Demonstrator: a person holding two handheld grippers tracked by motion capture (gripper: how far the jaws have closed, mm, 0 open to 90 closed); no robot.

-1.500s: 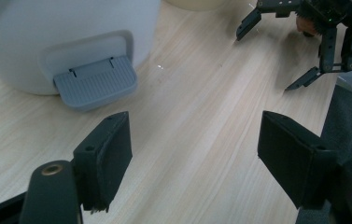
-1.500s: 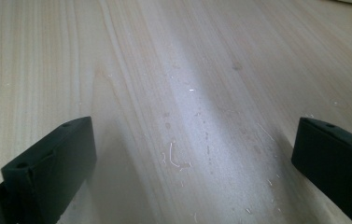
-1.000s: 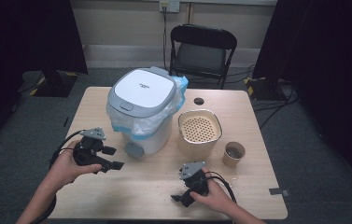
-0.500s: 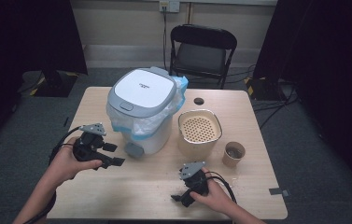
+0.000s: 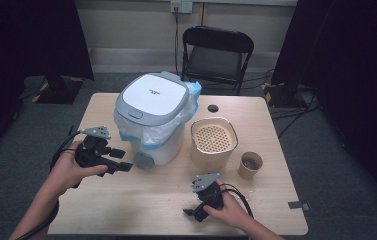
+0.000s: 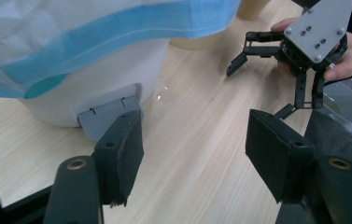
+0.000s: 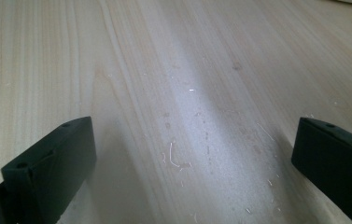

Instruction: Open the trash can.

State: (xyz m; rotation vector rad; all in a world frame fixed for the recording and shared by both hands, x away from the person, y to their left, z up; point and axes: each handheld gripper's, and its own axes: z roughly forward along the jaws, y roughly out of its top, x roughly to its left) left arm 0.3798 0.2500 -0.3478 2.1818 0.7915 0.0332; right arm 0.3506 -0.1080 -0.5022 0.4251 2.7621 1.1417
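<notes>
A white bin (image 5: 162, 146) with a grey lid (image 5: 151, 97) stands on the wooden table (image 5: 126, 205), lined with a clear bag with blue trim (image 6: 117, 32). A grey pedal (image 5: 142, 160) (image 6: 108, 116) juts from its base. My left gripper (image 5: 121, 166) (image 6: 194, 144) sits just left of that pedal, pointing at it. It is open with only bare table between the pads, and the jaws have just been closing. My right gripper (image 5: 194, 212) (image 7: 194, 154) (image 6: 257, 91) rests near the table's front edge, open over bare wood.
A beige container with a perforated insert (image 5: 214, 137) stands right of the bin, a brown paper cup (image 5: 250, 164) beside it. A small black disc (image 5: 212, 108) lies behind them. A black folding chair (image 5: 216, 55) stands beyond the table's far edge.
My left gripper has shifted slightly toward the bin's base and its jaws have narrowed a little. The right hand and gripper have stayed still.
</notes>
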